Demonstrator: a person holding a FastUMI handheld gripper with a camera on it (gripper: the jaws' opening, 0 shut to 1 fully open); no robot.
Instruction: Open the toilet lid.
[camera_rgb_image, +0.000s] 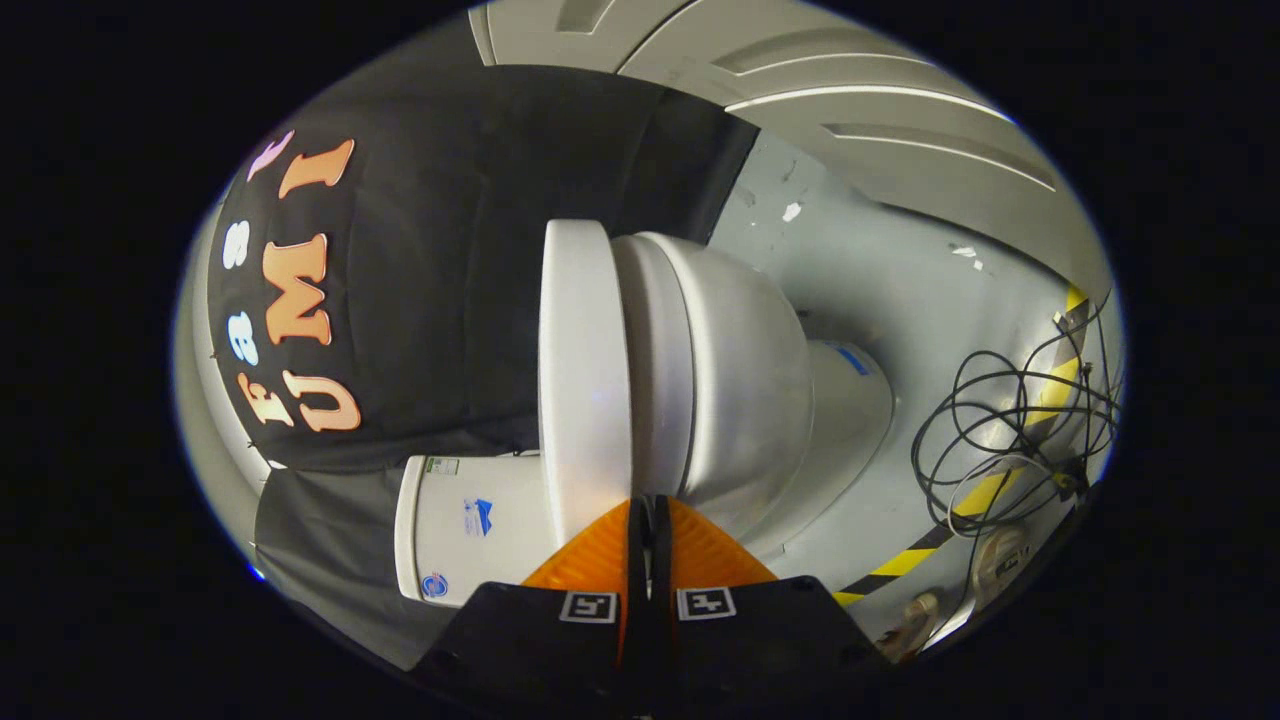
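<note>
Nearly touching each other, the fingers of the gripper (643, 515) are pressing together with only a thin slit between them, and nothing is showing in that slit, so the tongs are clenched on nothing visible. Their tips are lying right at the edge where the toilet lid (585, 370) is meeting the bowl (745, 380) (the view is rolled sideways). Going across, the tank (470, 525) is sitting beside the lid, against the booth's black cloth; the lid is lying closed on the bowl just ahead of the fingers. Beyond the bowl, black cables (1010, 425) are tangling over a yellow-and-black striped tape (985, 495) on the grey floor (880, 280).
</note>
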